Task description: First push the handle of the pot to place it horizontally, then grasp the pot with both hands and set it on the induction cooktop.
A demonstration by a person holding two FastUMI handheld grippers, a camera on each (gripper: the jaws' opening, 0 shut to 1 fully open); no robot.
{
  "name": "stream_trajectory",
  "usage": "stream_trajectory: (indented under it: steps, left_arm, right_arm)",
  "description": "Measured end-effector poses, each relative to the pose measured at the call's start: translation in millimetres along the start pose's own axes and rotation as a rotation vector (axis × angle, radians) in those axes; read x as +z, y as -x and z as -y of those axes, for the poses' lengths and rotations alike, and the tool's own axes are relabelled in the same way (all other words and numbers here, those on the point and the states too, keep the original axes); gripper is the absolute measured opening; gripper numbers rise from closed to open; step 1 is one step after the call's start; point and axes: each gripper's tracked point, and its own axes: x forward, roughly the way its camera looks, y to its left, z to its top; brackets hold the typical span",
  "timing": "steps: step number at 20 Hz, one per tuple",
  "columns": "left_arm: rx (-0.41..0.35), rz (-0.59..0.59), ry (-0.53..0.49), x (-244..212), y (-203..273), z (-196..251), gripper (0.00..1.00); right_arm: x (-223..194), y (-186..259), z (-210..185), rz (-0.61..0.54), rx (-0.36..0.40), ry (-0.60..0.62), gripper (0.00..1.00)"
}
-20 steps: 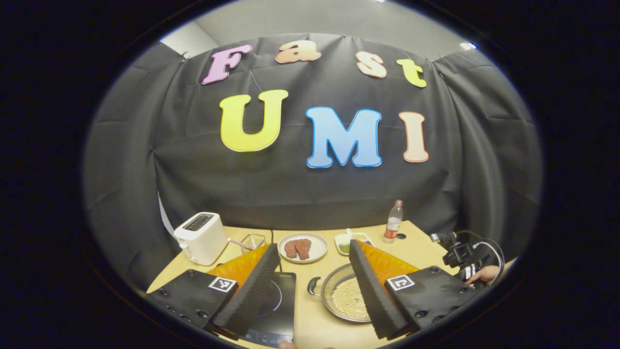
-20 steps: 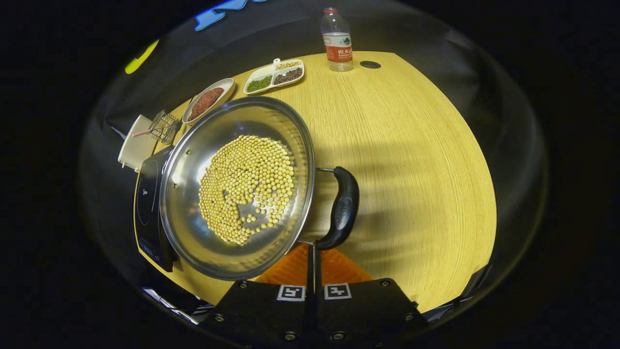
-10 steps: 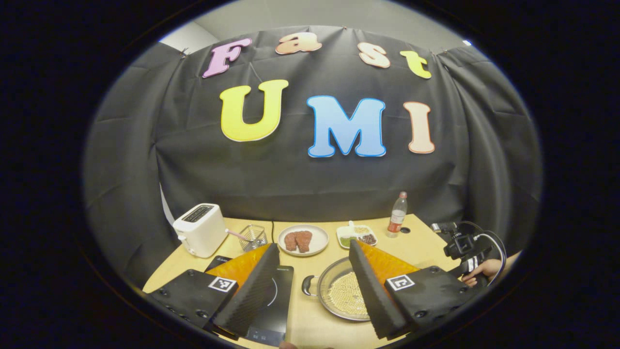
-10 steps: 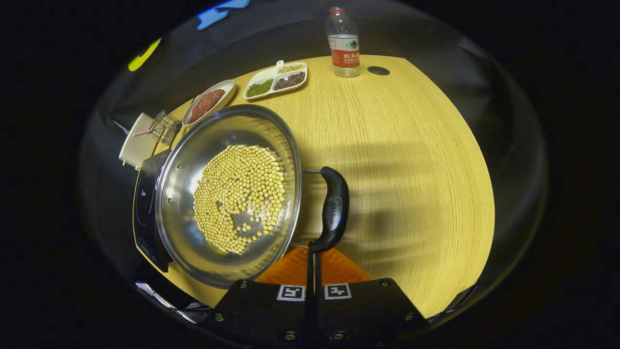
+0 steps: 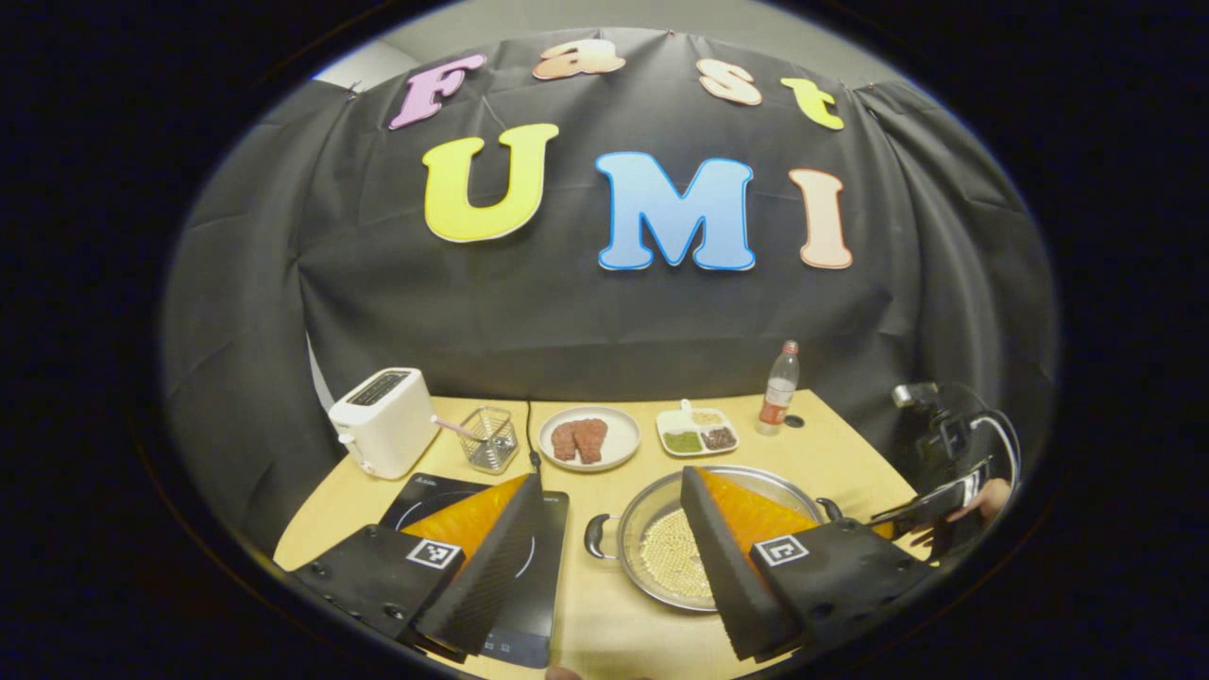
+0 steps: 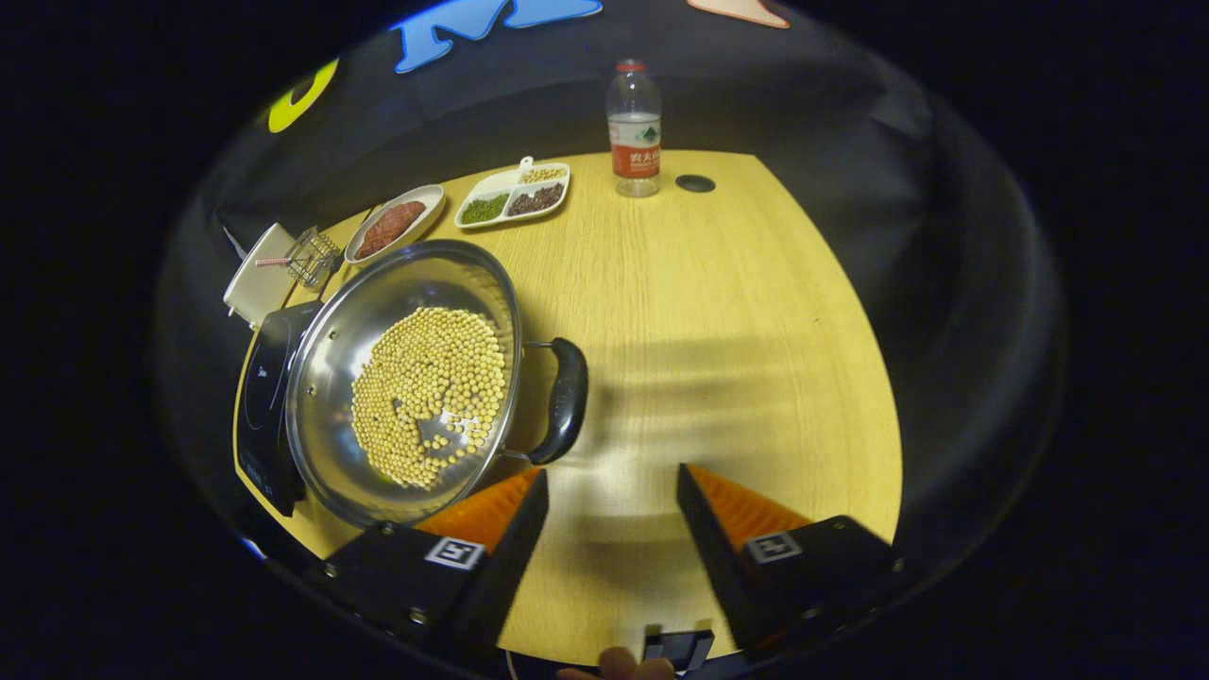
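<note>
Both handheld tools share one build. The left gripper (image 5: 609, 557) has two wedge-shaped jaws with ribbed inner faces, set on flat blocks studded with round screws, each block bearing a square black-and-white marker. The right gripper (image 6: 609, 529) carries the same markers and screws; looping cables hang at its rear.

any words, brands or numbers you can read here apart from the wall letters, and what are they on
Nothing reads reliably.
water bottle: print on its red band, too small to read.
induction cooktop: small pale mark at its far edge and control marks at its near edge, blurred.
left tool and right tool: square coded markers, no words.
</note>
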Motion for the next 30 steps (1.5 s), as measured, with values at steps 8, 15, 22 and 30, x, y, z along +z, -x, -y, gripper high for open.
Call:
stream_trajectory:
  steps: [8,15,22,30]
  left_arm:
    - [-0.138,-0.142,0.027,-45,-43,5,0.97]
    - [-0.146,-0.282,0.009,-104,-104,-5,0.99]
    - [-0.141,-0.382,-0.002,-147,-146,-10,0.99]
    - [-0.114,-0.436,-0.007,-179,-178,-13,0.96]
  right_arm:
    - [20,53,-27,0.211,0.015,-0.119,1.0]
    - [24,36,-52,0.229,0.018,-0.102,1.0]
    - [38,2,-49,0.221,-0.015,-0.089,1.0]
    - [35,-41,-51,0.167,-0.031,-0.105,1.0]
